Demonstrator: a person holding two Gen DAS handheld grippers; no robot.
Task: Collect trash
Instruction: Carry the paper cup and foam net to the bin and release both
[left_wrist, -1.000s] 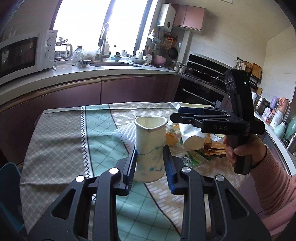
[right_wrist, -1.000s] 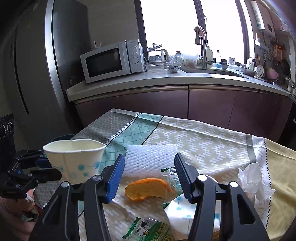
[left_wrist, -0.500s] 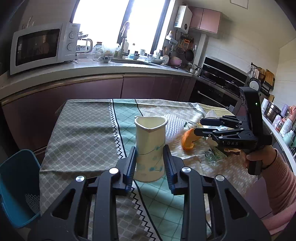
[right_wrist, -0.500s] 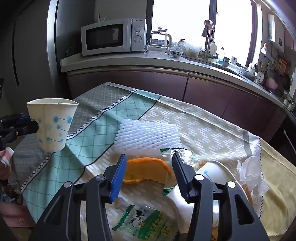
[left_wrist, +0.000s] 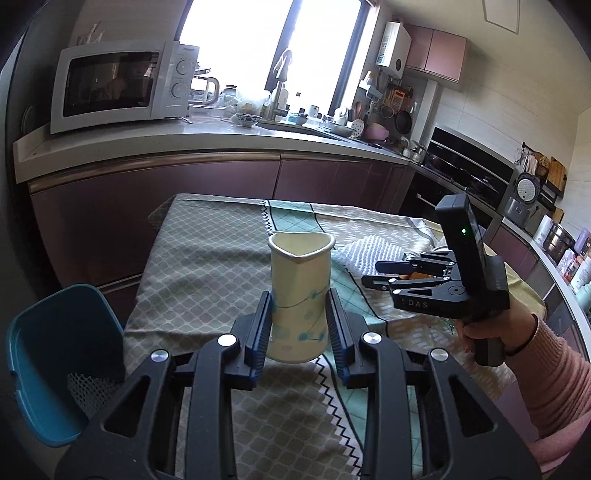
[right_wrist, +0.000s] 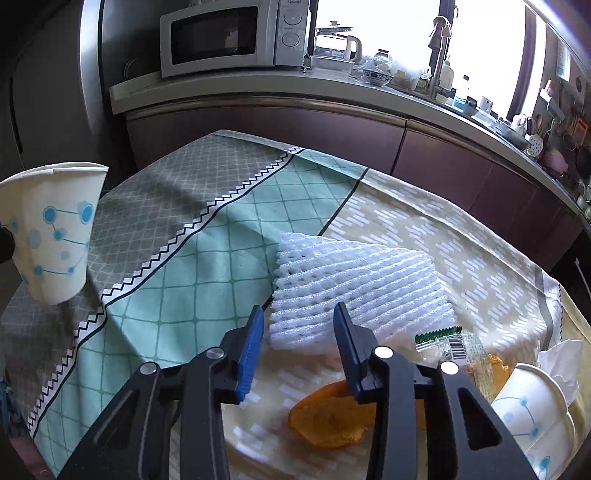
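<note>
On the patterned cloth-covered table (right_wrist: 207, 236), the white foam net sleeve (right_wrist: 354, 288) lies behind the orange peel (right_wrist: 325, 421); a tipped paper cup (right_wrist: 532, 410) lies right, perhaps touching tissue.

A squashed white paper cup (left_wrist: 298, 301) with blue dots stands upright, clear of the cloth. White foam netting (right_wrist: 354, 291), orange peel (right_wrist: 327, 421) and a second cup (right_wrist: 532, 410) (tipped over) lie together.
</note>
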